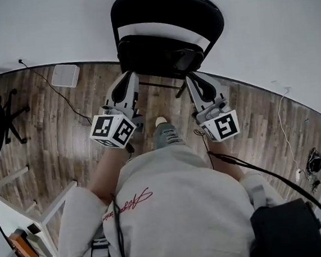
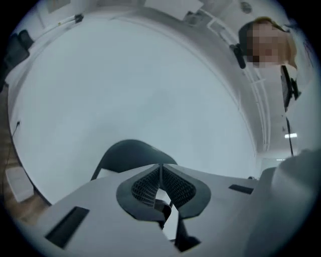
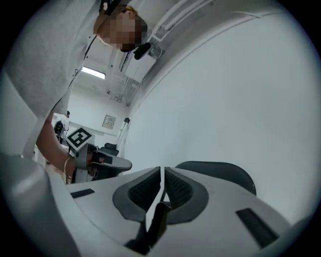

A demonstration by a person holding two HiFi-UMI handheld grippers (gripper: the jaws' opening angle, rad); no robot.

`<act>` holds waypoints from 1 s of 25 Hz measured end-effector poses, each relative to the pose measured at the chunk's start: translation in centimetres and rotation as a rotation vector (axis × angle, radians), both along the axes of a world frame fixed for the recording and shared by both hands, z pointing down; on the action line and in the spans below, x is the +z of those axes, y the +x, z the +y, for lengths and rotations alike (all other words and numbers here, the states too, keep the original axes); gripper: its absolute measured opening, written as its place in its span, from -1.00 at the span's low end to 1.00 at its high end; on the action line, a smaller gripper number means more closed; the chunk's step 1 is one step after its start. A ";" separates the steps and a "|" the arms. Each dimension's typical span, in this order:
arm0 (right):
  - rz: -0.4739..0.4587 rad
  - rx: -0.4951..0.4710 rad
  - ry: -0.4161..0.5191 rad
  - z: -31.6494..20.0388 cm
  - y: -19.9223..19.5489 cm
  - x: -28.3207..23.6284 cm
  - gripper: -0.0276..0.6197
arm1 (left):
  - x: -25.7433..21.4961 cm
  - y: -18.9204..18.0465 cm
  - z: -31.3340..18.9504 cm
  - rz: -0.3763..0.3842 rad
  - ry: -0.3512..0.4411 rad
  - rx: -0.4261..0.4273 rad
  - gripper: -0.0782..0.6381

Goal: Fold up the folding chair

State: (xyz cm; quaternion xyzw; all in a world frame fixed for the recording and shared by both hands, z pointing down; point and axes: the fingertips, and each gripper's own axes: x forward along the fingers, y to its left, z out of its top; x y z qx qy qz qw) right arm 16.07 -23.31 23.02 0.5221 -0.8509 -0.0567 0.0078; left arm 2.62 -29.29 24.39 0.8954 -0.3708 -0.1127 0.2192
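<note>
Now, chair: black metal folding chair [image 1: 165,62], stands on brown wooden plank floor [image 1: 64,123], close to plain white wall [image 1: 263,25], at 12 o'clock from the person.
Chair state: seat [image 1: 153,52] looks down, not yet raised to the backrest [image 1: 165,3] [image 2: 128,150] [image 3: 220,173]. This is my judgement; the steep view makes it hard to be sure.
Chair direction: backrest is to the wall at 12 o'clock, seat front faces 6 o'clock, to the person.
Long axis: upright, along the wall; in head view it runs 6 to 12.
L gripper: left gripper [image 1: 129,80] [image 2: 161,168] at approx. 11 o'clock, near the seat front L corner; pads pressed together, nothing btw. them.
R gripper: right gripper [image 1: 192,79] [image 3: 162,173] at approx. 1 o'clock, near the R corner; also clenched, empty.
Aim: both point to the backrest, a dark arch over the tips in each gripper view.
Unclear: a dark part shows through the slot under the pads; can't tell what.
Step in hand: prob. approach to the seat.
How to do well: open the jaws first; take the seat front edge at both sides, same depth; lift both together so the seat swings up w/o twist; mind that the legs can slide on the floor.
</note>
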 end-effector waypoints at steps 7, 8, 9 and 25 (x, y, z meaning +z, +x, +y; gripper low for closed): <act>-0.049 0.019 0.020 14.4 -10.0 -2.3 -0.83 | -3.8 -6.4 13.9 -0.097 0.169 0.129 -0.73; -0.048 0.030 0.016 16.2 -11.2 -2.3 -0.83 | -3.8 -7.3 15.9 -0.106 0.170 0.152 -0.73; -0.053 0.038 0.010 17.6 -12.3 -2.4 -0.83 | -3.8 -8.1 17.7 -0.116 0.172 0.171 -0.73; 0.001 0.089 0.062 31.6 -14.2 -7.6 -0.85 | -7.7 -7.7 32.8 -0.121 0.271 0.252 -0.73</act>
